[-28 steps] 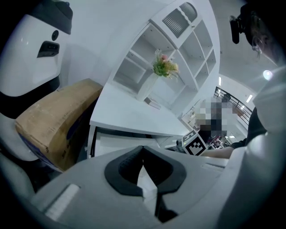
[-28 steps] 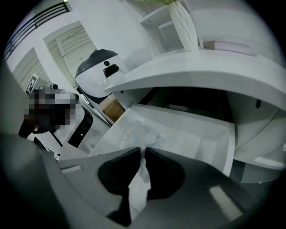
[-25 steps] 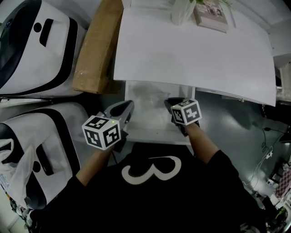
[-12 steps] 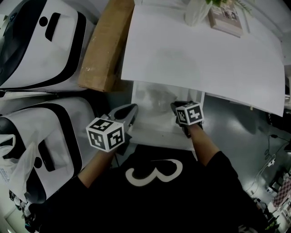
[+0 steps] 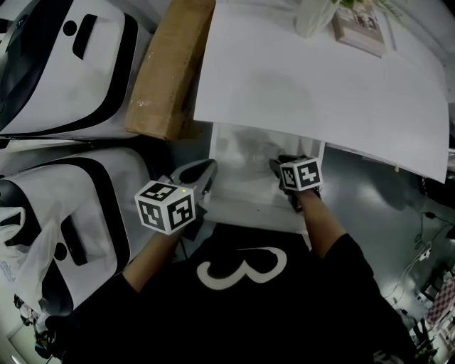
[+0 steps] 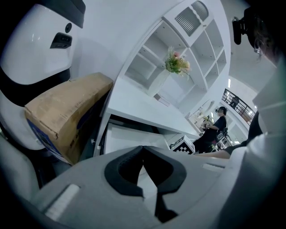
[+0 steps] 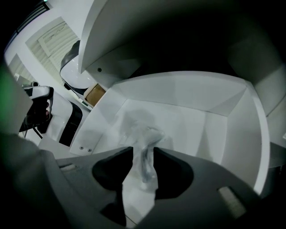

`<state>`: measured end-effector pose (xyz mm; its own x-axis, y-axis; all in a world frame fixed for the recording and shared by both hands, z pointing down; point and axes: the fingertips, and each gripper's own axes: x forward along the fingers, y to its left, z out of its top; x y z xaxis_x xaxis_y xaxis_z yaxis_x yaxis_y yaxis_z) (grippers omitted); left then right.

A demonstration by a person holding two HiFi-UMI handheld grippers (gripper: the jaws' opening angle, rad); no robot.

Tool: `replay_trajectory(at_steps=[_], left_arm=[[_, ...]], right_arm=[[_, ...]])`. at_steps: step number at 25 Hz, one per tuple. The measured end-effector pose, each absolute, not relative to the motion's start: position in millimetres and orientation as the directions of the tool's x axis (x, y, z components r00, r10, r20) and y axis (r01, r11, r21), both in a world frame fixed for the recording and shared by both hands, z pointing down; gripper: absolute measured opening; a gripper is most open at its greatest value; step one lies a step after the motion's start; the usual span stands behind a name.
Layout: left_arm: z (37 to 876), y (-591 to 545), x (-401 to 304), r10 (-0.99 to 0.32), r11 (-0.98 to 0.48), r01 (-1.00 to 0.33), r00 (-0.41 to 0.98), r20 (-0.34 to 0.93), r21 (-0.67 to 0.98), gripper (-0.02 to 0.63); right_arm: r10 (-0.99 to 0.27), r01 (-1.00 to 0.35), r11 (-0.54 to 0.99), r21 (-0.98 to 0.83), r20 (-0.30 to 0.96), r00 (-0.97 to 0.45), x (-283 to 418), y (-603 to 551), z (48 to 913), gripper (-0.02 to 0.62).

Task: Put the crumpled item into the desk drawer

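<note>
The desk drawer (image 5: 249,207) stands pulled out under the white desk top (image 5: 320,85). My right gripper (image 5: 282,163) reaches into it at the right side. In the right gripper view the crumpled item (image 7: 144,134), a wad of clear plastic, lies on the drawer floor (image 7: 196,129) and runs up between the jaws of the right gripper (image 7: 143,152), which are opening and stand apart from it. My left gripper (image 5: 205,170) hovers at the drawer's left front corner, shut and empty, as the left gripper view (image 6: 143,148) shows.
A brown cardboard box (image 5: 168,71) leans left of the desk. Two white-and-black machine bodies (image 5: 64,64) (image 5: 71,206) fill the left side. A book (image 5: 362,28) and a clear vase (image 5: 313,14) sit at the desk's far edge. Grey floor (image 5: 377,206) lies to the right.
The right gripper has edged a little further over the drawer. The left gripper has stayed by the drawer's left front corner. The view has drifted slightly.
</note>
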<state>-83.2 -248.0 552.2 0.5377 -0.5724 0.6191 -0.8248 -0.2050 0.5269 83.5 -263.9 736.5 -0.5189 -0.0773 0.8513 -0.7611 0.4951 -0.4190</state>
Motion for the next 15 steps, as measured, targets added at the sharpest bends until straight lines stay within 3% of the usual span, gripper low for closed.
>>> replay_trajectory(at_steps=[2,8,15], left_arm=[[550,-249,-85,-0.577,-0.206,-0.823,0.539,0.614,0.529,0.008],[534,-247,-85,-0.584,-0.236,-0.811,0.559,0.588,0.536,0.008],[499,-233,-77,-0.555,-0.313,-0.762,0.631,0.541,0.567,0.008]], right_arm=[[-0.076,-0.758,0.504,-0.414,0.853,-0.517,84,-264,735,0.194],[-0.126,-0.765,0.492,-0.415,0.836,-0.534,88,-267,709,0.202],[-0.29,-0.755,0.501,-0.424,0.739,-0.608,83,-270,622,0.189]])
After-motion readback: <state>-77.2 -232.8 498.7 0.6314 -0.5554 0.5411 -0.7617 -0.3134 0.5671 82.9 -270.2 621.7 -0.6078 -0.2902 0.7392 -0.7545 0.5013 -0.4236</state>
